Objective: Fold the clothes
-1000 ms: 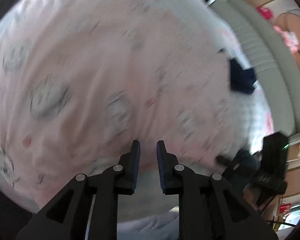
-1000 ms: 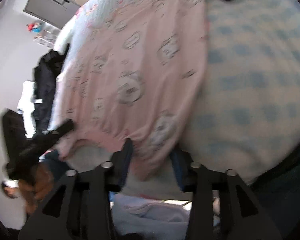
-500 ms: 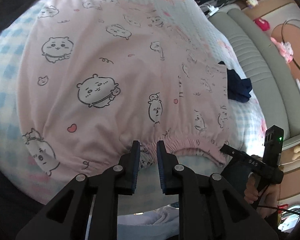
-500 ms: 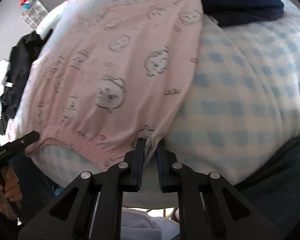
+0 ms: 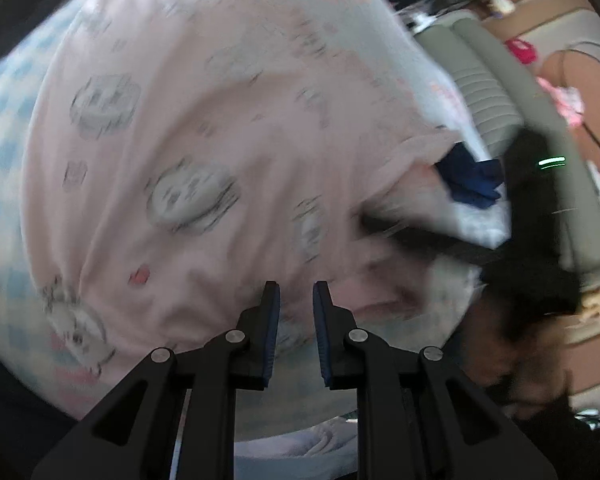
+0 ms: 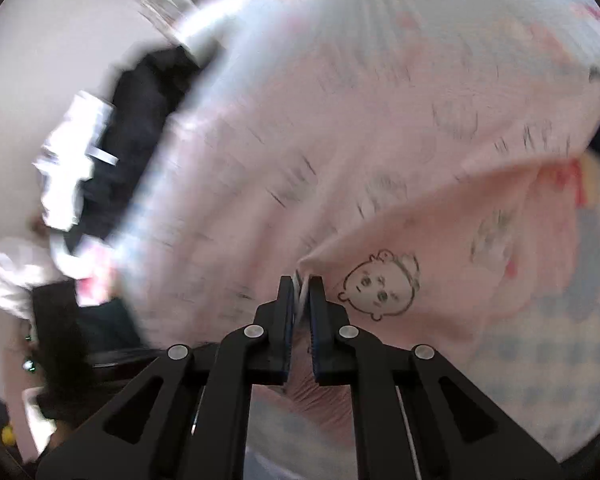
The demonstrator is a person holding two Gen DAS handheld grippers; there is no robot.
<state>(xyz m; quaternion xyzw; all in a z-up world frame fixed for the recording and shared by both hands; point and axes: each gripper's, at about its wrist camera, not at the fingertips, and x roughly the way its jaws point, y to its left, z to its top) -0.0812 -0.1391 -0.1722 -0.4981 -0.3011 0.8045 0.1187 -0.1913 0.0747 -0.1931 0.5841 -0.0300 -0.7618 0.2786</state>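
Observation:
A pink garment [image 5: 204, 128] printed with cartoon faces lies over a blue-and-white checked bed cover [image 5: 0, 152]. Both views are blurred by motion. My left gripper [image 5: 296, 292] sits at the garment's near gathered edge, fingers close together with cloth between them. In the right wrist view, my right gripper [image 6: 300, 284] is shut on a hem corner of the pink garment [image 6: 340, 140]. That corner is lifted and doubled over toward the garment's middle, showing one sharp cartoon face [image 6: 380, 288]. The right gripper shows in the left wrist view only as a dark smear.
A navy cloth [image 5: 472, 184] lies on the bed past the garment's far side. A grey-green padded headboard [image 5: 496, 92] runs behind it. Dark and white clothes [image 6: 100, 152] are piled at the bed's left edge by a pale wall. A person's hand holds each tool.
The right gripper went from open to shut on the hem corner, then carried it up and over the garment. The left gripper stayed at the gathered edge while the cloth shifted.

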